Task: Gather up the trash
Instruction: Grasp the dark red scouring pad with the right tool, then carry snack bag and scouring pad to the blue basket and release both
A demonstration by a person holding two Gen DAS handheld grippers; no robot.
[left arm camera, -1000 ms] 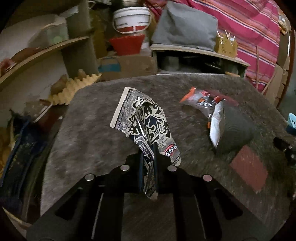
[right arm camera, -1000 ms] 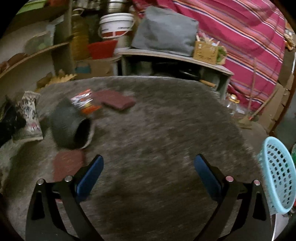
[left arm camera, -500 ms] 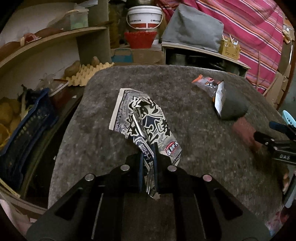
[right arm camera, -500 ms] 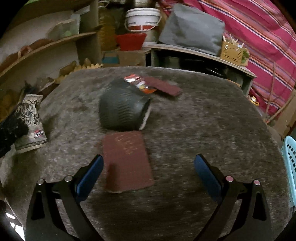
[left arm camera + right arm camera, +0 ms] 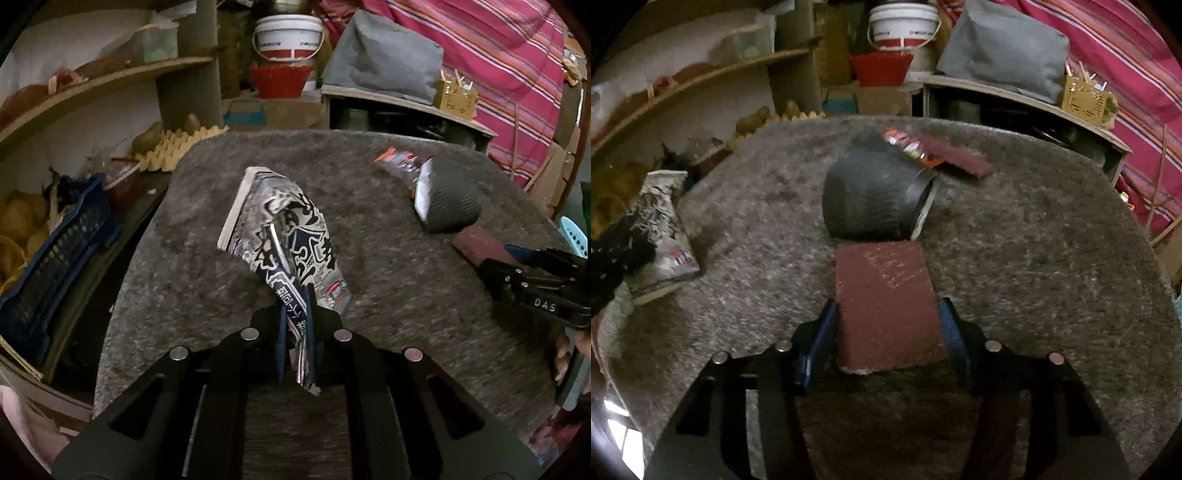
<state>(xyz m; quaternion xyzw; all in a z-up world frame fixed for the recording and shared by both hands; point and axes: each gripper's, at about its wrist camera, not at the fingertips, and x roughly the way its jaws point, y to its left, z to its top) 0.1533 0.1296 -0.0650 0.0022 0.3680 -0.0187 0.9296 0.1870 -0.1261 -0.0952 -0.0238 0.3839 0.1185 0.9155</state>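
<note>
Left gripper point(image 5: 295, 314) clamped on printed wrapper point(image 5: 284, 229), lifted over grey mat point(image 5: 406, 288). Right gripper point(image 5: 886, 321) jaws apart, straddling red-brown pad point(image 5: 886, 306); contact unclear. Only the right view shows a second pad point(image 5: 956, 157) behind the black cup point(image 5: 871, 195).

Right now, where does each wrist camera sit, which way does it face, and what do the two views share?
Left wrist: behind the left gripper, facing across the grey table; its fingers pinch a patterned wrapper; the right gripper shows at right.
Right wrist: behind the right gripper, facing the same way; its fingers flank a maroon pad, contact unclear.
Shared: wrapper, maroon pad, dark cup, white bucket.
</note>
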